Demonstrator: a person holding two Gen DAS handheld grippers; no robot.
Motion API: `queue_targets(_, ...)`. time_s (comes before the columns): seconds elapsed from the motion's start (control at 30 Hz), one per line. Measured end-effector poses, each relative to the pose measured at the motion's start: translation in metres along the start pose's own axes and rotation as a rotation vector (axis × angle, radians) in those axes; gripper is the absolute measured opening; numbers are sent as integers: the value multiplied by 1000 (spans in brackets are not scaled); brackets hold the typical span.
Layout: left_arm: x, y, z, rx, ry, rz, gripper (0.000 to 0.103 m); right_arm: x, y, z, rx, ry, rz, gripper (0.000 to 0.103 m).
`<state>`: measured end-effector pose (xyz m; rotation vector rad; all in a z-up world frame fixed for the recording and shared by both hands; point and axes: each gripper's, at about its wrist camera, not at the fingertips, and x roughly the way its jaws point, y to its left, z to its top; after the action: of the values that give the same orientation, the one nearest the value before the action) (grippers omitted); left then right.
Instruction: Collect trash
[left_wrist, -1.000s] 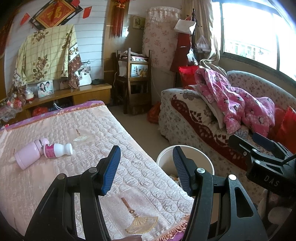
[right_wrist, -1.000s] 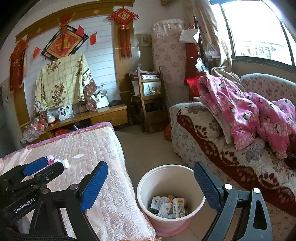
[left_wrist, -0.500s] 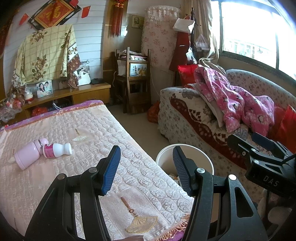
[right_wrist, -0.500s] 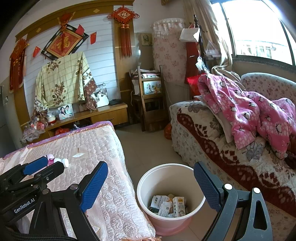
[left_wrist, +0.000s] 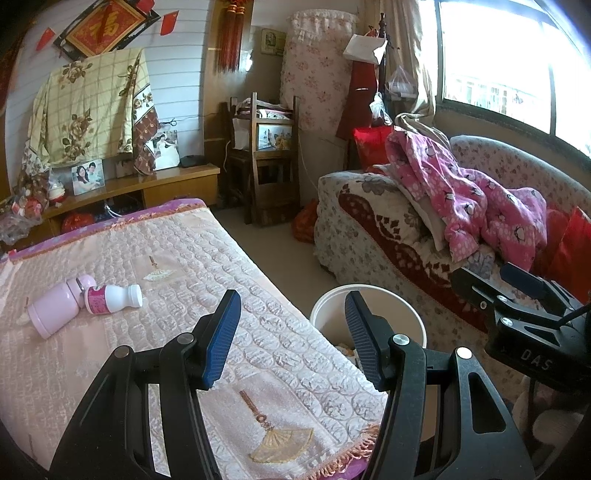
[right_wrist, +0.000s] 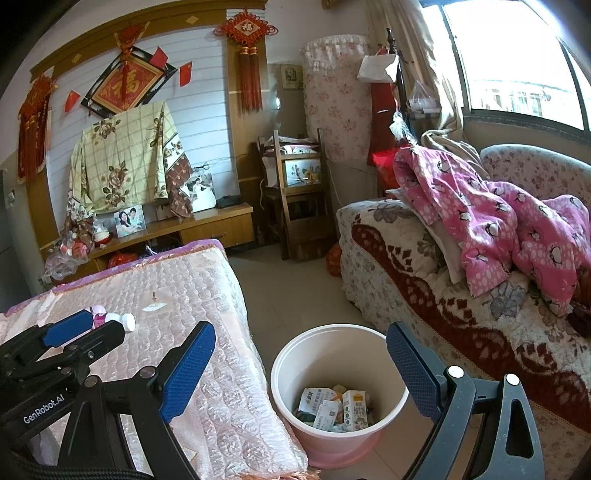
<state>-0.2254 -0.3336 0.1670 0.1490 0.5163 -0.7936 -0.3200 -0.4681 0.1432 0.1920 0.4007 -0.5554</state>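
Note:
A small white bottle with a pink label (left_wrist: 112, 297) lies on the pink quilted table cover (left_wrist: 177, 266), touching a pink thermos (left_wrist: 59, 310) beside it. The bottle also shows in the right wrist view (right_wrist: 118, 320). A white bin with a pink base (right_wrist: 332, 354) stands on the floor beside the table and holds several cartons (right_wrist: 332, 406). Its rim shows in the left wrist view (left_wrist: 399, 302). My left gripper (left_wrist: 291, 332) is open and empty above the table's near right edge. My right gripper (right_wrist: 299, 365) is open and empty above the bin.
A sofa (right_wrist: 424, 266) with a pink blanket (right_wrist: 498, 229) stands to the right of the bin. A wooden chair (right_wrist: 295, 192) and a low cabinet (right_wrist: 184, 229) stand at the back. Bare floor (right_wrist: 288, 288) lies between table and sofa.
Both views have shifted only slightly. The bottle and thermos lie where they were. Both grippers stay open.

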Motion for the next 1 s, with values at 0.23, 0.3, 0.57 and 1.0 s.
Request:
queue_targets(0.23,0,0,0,-5,11,-14,58,2,-5,-5,0,5,-4,93)
queue_targets(0.3,0,1,0,-8,15,-20,58,3,-6,-5,1,6,-4,93)
queue_targets(0.57,0,1,1,-8,18,-28,63,3,-6,-4,1,7,-3,93)
queue_targets(1.0,-2,-3,2,6,13,-38,63,3,-9,-5,2,10,-5,93)
